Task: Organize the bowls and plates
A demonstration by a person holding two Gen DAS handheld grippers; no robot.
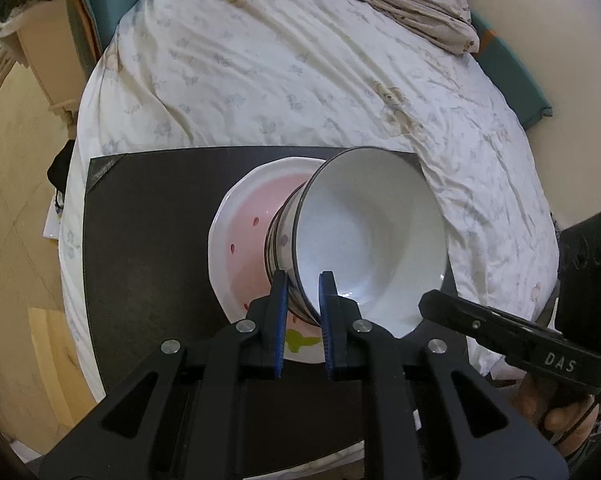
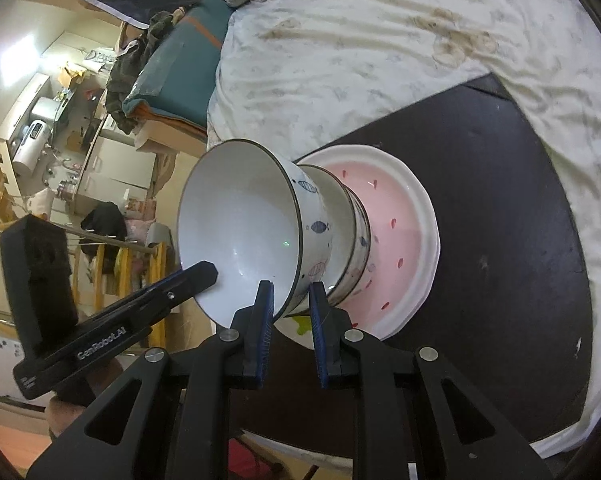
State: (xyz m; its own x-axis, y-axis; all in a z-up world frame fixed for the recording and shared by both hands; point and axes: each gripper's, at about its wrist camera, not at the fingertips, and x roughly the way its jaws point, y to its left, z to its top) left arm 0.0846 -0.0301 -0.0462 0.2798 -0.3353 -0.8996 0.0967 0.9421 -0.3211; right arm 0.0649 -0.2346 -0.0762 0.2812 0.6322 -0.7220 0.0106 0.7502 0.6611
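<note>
A white bowl [image 1: 372, 232] [image 2: 240, 236] with a dark rim and fish drawings tops a nest of bowls [image 1: 278, 236] [image 2: 340, 208]. The nest is over a pink strawberry-pattern plate [image 1: 252, 216] [image 2: 396, 232], which lies on white plates. My left gripper [image 1: 303, 280] [image 2: 208, 274] is shut on the top bowl's near rim, one blue pad inside and one outside. My right gripper [image 2: 290, 290] [image 1: 430, 304] is shut on the same rim further round. I cannot tell whether the nest rests on the plate.
The plates lie on a dark board [image 1: 148, 240] [image 2: 500, 200] set on a bed with a white quilt [image 1: 300, 80]. The floor [image 1: 16, 200] drops off beyond the bed's left edge. A teal cushion [image 2: 180, 60] and cluttered furniture lie beyond. A hand [image 1: 560, 412] holds the right gripper.
</note>
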